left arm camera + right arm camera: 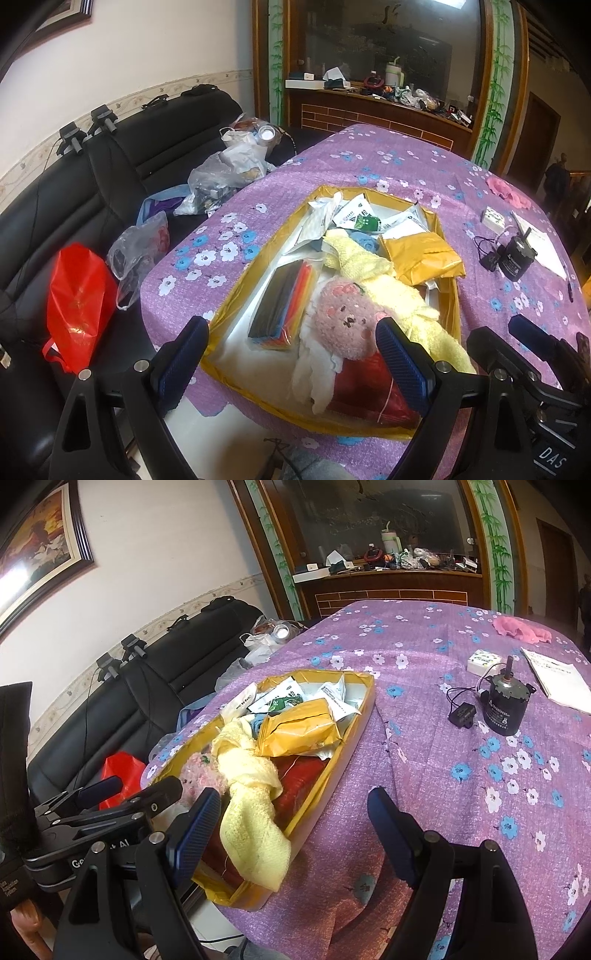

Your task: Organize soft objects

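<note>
Soft things fill the gold-edged tray (236, 295) on our purple flowered tablecloth (369, 162). From the left, beside the black sofa (110, 177) with its red bag (79, 302), our left gripper (291, 354) hangs over the tray's near end, jaws spread wide and holding nothing. Between them we see a stack of coloured sheets (284, 299), then the pink plush toy (347, 321), face up toward us. Next lies the yellow towel (251, 794), knotted, its long axis running from the tray's middle down over the near right rim. Our right gripper (295, 830) is likewise wide open and empty, straddling that rim. Farther right stands a black motor (506, 705).
</note>
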